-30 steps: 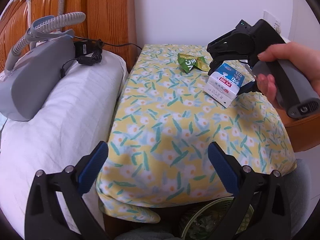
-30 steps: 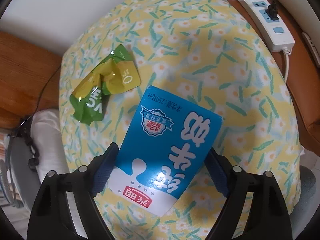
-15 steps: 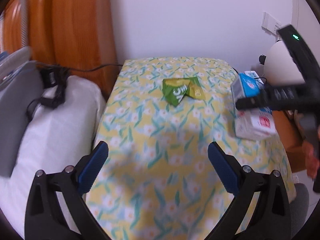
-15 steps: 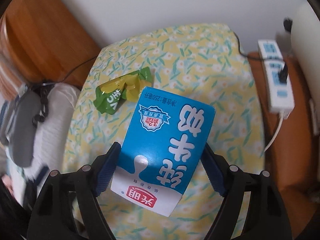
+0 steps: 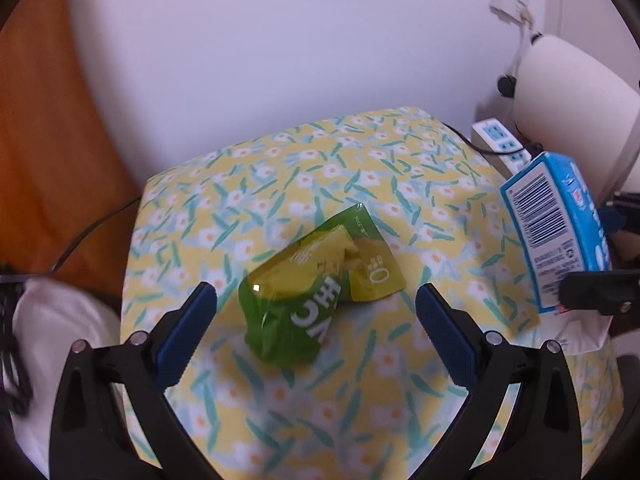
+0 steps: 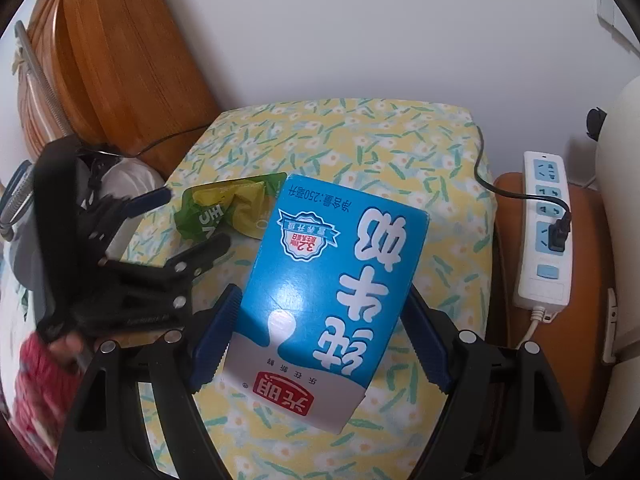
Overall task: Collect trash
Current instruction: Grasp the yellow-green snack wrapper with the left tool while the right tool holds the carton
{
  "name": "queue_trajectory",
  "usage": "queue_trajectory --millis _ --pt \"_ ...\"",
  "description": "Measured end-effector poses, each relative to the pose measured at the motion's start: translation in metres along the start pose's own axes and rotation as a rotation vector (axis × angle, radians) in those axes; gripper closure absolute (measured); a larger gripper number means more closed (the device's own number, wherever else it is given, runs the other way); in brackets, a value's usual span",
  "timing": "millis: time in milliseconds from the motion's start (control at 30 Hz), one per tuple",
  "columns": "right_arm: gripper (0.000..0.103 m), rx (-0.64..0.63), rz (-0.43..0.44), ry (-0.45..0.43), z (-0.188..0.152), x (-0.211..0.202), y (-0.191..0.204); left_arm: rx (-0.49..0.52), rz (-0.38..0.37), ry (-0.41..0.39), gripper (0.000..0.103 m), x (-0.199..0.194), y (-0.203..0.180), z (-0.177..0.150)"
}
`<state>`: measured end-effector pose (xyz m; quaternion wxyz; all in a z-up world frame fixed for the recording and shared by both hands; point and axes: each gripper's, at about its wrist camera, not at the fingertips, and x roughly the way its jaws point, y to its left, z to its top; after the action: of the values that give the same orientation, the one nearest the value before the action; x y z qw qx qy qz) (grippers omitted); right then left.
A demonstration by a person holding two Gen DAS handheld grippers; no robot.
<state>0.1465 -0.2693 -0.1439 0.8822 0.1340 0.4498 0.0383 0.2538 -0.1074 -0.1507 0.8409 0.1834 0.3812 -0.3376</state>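
A crumpled green wrapper (image 5: 320, 280) lies on the yellow floral tablecloth (image 5: 360, 168). My left gripper (image 5: 316, 300) is open, hanging just over the wrapper with a blue pad on either side and neither touching it. A blue and white milk carton (image 6: 332, 280) is clamped between the pads of my right gripper (image 6: 322, 320), lifted off the cloth (image 6: 360, 128). In the left wrist view the carton (image 5: 552, 232) hangs at the right edge. The right wrist view shows the left gripper (image 6: 188, 220) at the wrapper (image 6: 224, 208).
A white power strip (image 6: 546, 232) with a black plug lies on an orange-brown surface right of the table. A wooden headboard (image 6: 120, 60) and a white pillow (image 5: 52, 320) stand to the left. A white rounded object (image 5: 572, 100) is at the far right. A person's red sleeve (image 6: 36, 372) shows lower left.
My left gripper travelled forward over the table until the green wrapper sat between its open fingers. My right gripper rolled and lifted the milk carton off the cloth.
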Motion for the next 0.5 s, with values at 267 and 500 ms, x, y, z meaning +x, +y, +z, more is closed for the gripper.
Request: queue_trajectory --millis 267,500 --pt "0.023 -0.001 0.065 -0.022 0.003 -0.002 -0.006 0.260 -0.102 0.077 0.009 0.022 -0.008 0.016" --pt "0.023 0.011 0.106 -0.051 0.005 -0.001 -0.009 0.341 -0.135 0.120 0.028 0.031 -0.008 0.019"
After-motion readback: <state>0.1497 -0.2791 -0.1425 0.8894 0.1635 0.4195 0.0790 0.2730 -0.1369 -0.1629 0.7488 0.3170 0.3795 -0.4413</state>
